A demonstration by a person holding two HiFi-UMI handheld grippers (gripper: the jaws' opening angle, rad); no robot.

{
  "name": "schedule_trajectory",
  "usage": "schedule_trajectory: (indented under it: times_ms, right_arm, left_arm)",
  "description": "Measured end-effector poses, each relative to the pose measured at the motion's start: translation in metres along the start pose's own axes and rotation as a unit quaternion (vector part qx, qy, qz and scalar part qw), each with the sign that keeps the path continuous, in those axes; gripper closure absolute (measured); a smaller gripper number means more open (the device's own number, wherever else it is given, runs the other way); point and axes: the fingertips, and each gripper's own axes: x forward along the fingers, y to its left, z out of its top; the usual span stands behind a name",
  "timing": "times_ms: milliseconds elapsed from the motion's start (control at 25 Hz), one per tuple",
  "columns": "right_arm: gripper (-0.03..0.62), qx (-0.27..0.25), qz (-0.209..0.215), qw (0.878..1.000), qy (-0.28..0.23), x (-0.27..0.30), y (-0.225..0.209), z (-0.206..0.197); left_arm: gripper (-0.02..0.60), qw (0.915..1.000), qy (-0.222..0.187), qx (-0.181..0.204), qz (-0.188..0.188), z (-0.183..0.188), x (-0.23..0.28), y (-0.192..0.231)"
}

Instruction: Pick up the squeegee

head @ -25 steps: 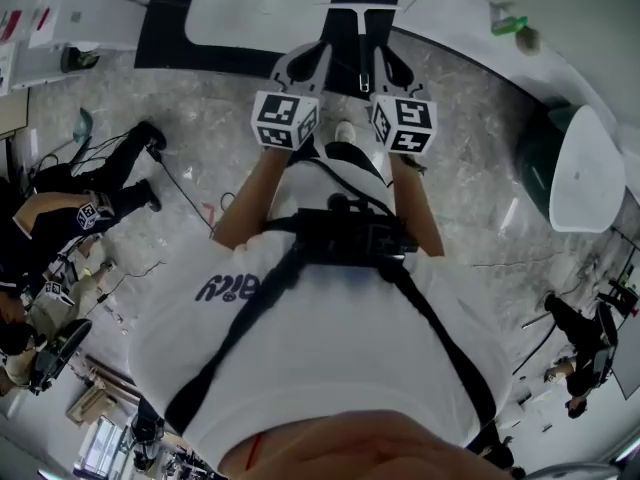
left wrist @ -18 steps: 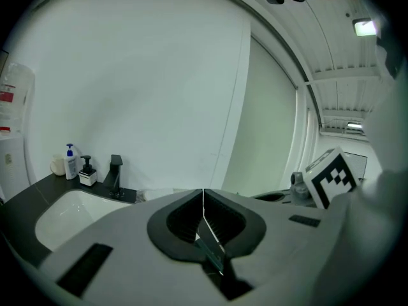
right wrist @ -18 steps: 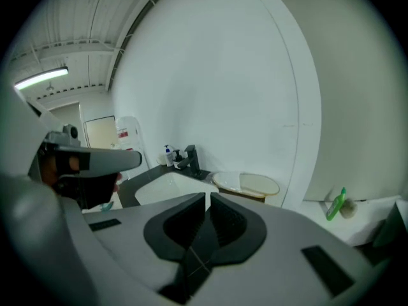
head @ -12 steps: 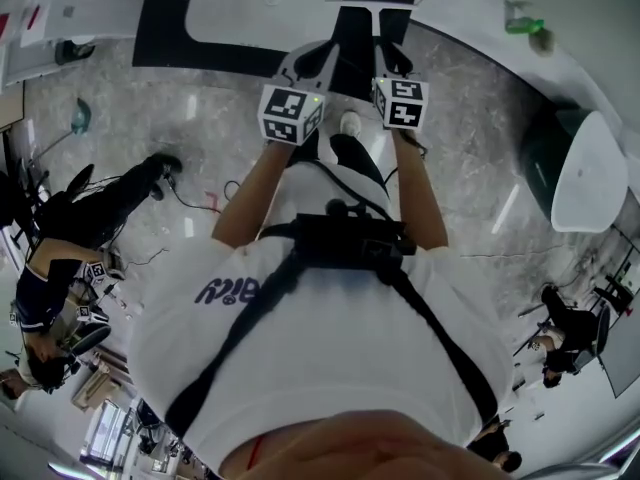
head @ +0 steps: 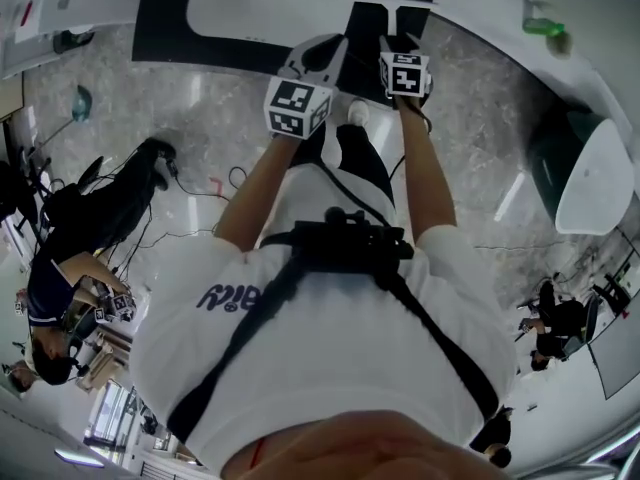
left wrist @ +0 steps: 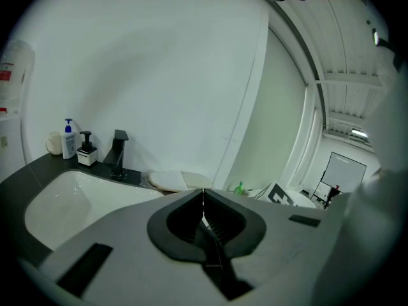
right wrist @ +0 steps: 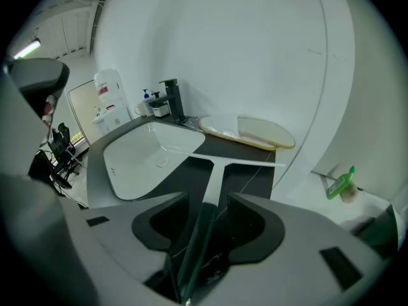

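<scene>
- Where the dark counter [head: 160,23] meets the white wall, we see its top run left to right ahead of us.
- Set into it is the white sink [right wrist: 143,155], with a black faucet [right wrist: 171,99] at its far rim.
- Our right gripper [right wrist: 207,199] tilts down at the counter. Its jaws stand apart and are opening, and no pad touches anything.
- Our left gripper [left wrist: 203,193] hovers beside it, jaws pressed together on nothing.
- The squeegee [right wrist: 217,171] lies flat on the counter just right of the sink. Its blade is away from us and its handle points into the right gripper's gap.
- A green bottle [right wrist: 341,183] sits on the white surface farther right.
</scene>
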Motion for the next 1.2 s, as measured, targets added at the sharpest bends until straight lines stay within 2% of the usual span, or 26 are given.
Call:
schedule_trajectory:
  times_ms: [240,360,440,560,1000,1200]
  right_arm:
    - [0.424,0.034,-0.021,0.999,0.035,0.021,-0.009,-0.016]
    - [0.427,0.033,-0.019,0.999,0.027,0.025,-0.003,-0.009]
    - [0.476,0.038,-0.029,0.998,0.038,0.024,-0.004,-0.015]
    - [0.485,0.053,-0.041,0.997,0.048,0.021,-0.009,-0.021]
    - [0.491,0.043,-0.033,0.998,-0.043,-0.037,0.016,0.026]
    - [0.491,0.051,-0.027,0.989,-0.136,-0.092,0.026,0.080]
  left_arm:
    - [0.571,0.9999,0.009,-0.010,0.003,-0.007,0.000,0.012]
    - [0.571,0.9999,0.012,-0.012,0.002,-0.009,-0.002,0.014]
    - [0.571,0.9999,0.011,-0.011,0.000,-0.010,-0.003,0.013]
    - [0.571,0.9999,0.008,-0.010,-0.003,-0.008,-0.006,0.012]
    - [0.571,0.9997,-0.022,-0.006,-0.003,0.017,-0.022,0.009]
    - [0.571,0.9986,-0.053,0.001,-0.001,0.048,-0.031,0.004]
